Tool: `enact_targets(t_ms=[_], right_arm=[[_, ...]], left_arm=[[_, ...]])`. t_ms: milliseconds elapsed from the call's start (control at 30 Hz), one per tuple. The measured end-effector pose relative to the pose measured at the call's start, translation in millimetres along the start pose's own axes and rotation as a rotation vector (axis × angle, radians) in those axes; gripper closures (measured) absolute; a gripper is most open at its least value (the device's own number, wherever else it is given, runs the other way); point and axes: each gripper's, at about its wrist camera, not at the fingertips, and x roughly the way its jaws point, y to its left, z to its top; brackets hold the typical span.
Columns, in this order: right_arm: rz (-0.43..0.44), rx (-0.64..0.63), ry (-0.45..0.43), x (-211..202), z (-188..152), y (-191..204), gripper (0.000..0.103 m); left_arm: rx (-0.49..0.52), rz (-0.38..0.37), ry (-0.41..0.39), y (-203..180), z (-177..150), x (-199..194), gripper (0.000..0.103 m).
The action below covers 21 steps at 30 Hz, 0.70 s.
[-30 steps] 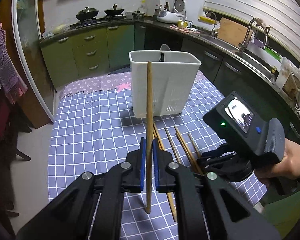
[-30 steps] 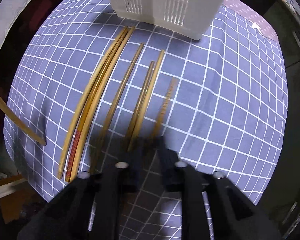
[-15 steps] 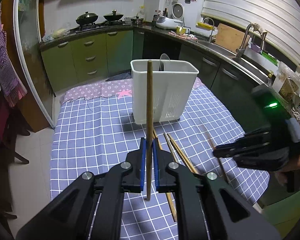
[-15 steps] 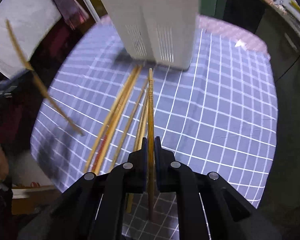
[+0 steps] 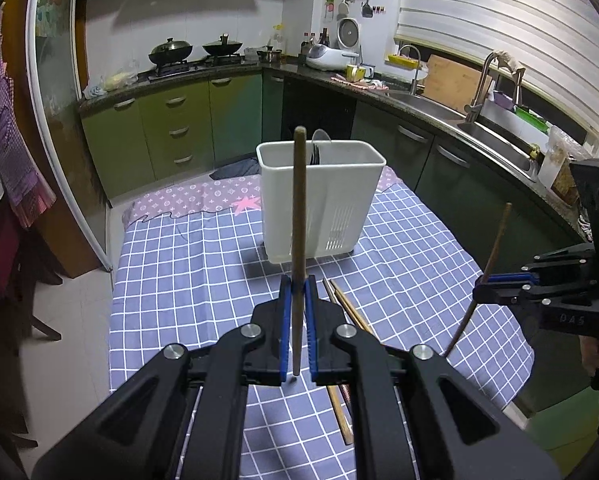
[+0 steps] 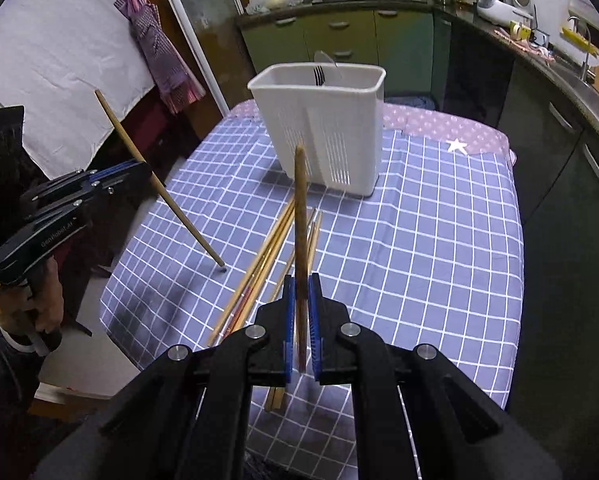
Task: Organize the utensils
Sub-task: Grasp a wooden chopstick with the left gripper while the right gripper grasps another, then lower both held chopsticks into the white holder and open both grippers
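Observation:
A white utensil holder (image 5: 323,196) (image 6: 327,124) stands on the checked tablecloth with a fork and spoon inside. My left gripper (image 5: 295,292) is shut on a wooden chopstick (image 5: 298,220) held upright above the cloth, in front of the holder. My right gripper (image 6: 300,292) is shut on another chopstick (image 6: 300,216), lifted off the cloth and pointing toward the holder. In the left wrist view the right gripper (image 5: 484,289) hangs at the right with its thin chopstick (image 5: 493,248). Several loose chopsticks (image 6: 259,268) (image 5: 347,308) lie on the cloth between the grippers.
The table (image 6: 439,240) is small; its edges drop to the floor on the left and near sides. Kitchen counters, a sink (image 5: 459,112) and a stove with pans (image 5: 195,52) line the far walls. A person's hand (image 6: 23,308) holds the left gripper.
My right gripper has closed on a chopstick and lifted it clear of the cloth, tilting up toward the holder. The left gripper and its chopstick have hardly shifted.

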Motion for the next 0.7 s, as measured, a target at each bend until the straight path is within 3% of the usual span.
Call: enact_targets(t_ms=[200, 367, 700], right_arm=[[0.006, 0.001, -0.044, -11, 14, -1, 0.096], [0.004, 0.004, -0.078, -22, 24, -6, 0.096], [-0.015, 0.008, -0.133, -46, 44, -15, 0.096]], left_arm=[[0.011, -0.020, -0.003, -1, 19, -5, 0.096], [0.032, -0.026, -0.042, -5, 53, -16, 0.096], [0.060, 0.007, -0.250, -21, 149, -42, 0.096]])
